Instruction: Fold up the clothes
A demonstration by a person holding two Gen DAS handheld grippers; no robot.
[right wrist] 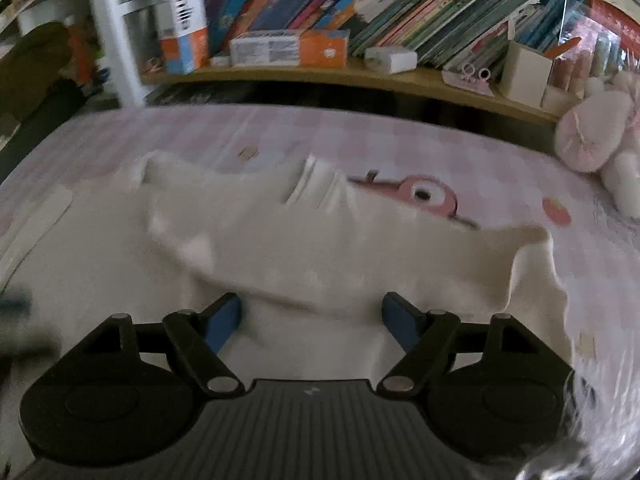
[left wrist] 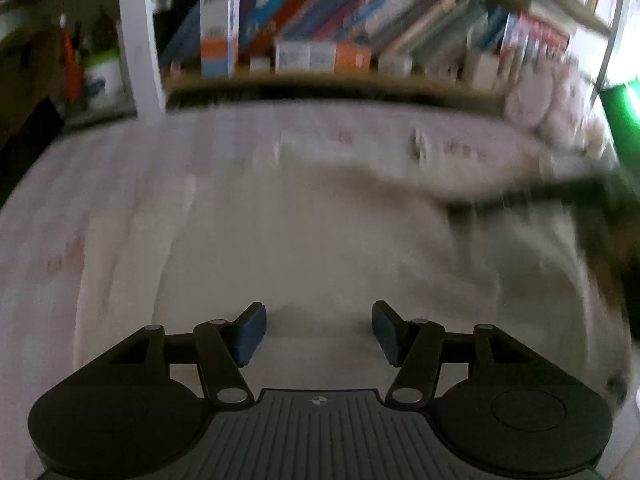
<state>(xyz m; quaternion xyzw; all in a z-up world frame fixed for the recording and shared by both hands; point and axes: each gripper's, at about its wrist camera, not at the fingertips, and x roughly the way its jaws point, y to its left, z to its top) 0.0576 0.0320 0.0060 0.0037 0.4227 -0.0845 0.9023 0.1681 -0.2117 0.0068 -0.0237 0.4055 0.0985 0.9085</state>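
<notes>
A cream-white garment (right wrist: pixel 304 248) lies spread on a pink checked bed sheet (right wrist: pixel 460 152), its collar (right wrist: pixel 316 184) toward the far side. My right gripper (right wrist: pixel 312 322) is open and empty, just above the garment's near part. In the left wrist view the picture is blurred; the garment (left wrist: pixel 320 240) fills the middle. My left gripper (left wrist: pixel 319 332) is open and empty above the cloth. A dark blurred shape (left wrist: pixel 540 196) at the right looks like the other gripper.
A wooden shelf (right wrist: pixel 360 76) with leaning books (right wrist: pixel 400 4) and boxes (right wrist: pixel 288 48) runs along the far side of the bed. A white post (right wrist: pixel 108 32) stands at the left. A pink plush toy (right wrist: pixel 596 136) lies at the far right.
</notes>
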